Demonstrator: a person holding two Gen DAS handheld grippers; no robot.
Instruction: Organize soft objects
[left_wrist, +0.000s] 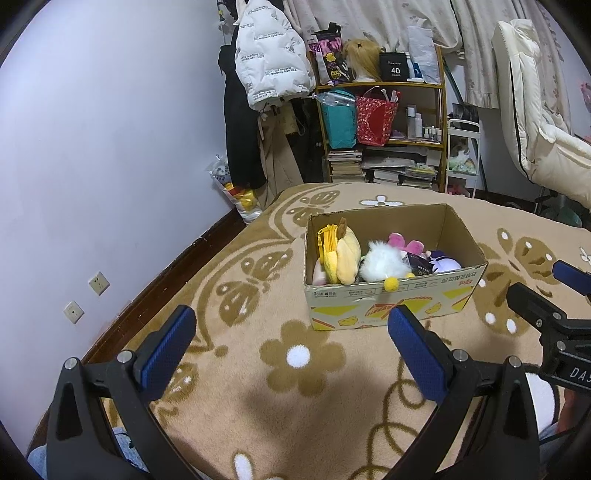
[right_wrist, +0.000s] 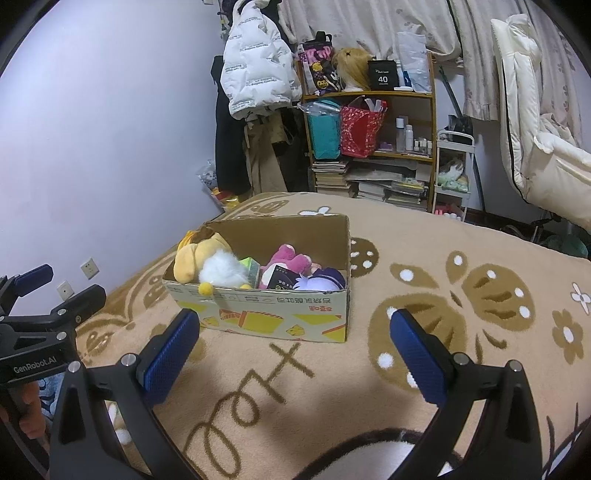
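Note:
An open cardboard box (left_wrist: 399, 301) (right_wrist: 266, 310) stands on the beige flowered blanket. It holds several plush toys: a yellow plush (left_wrist: 343, 258) (right_wrist: 195, 254) at the left, a white fluffy plush (left_wrist: 380, 264) (right_wrist: 221, 271), a pink plush (left_wrist: 404, 242) (right_wrist: 288, 256) and a purple plush (left_wrist: 445, 264) (right_wrist: 323, 282). My left gripper (left_wrist: 291, 343) is open and empty, near side of the box. My right gripper (right_wrist: 295, 343) is open and empty, also before the box. Each gripper shows at the edge of the other's view.
The blanket (left_wrist: 258, 387) (right_wrist: 443, 258) covers the bed. Behind it stand a cluttered shelf (left_wrist: 384, 122) (right_wrist: 373, 125), hanging coats (left_wrist: 269, 62), a white cart (right_wrist: 452, 173) and a cream padded chair (right_wrist: 535, 129). A lilac wall (left_wrist: 110, 129) is at the left.

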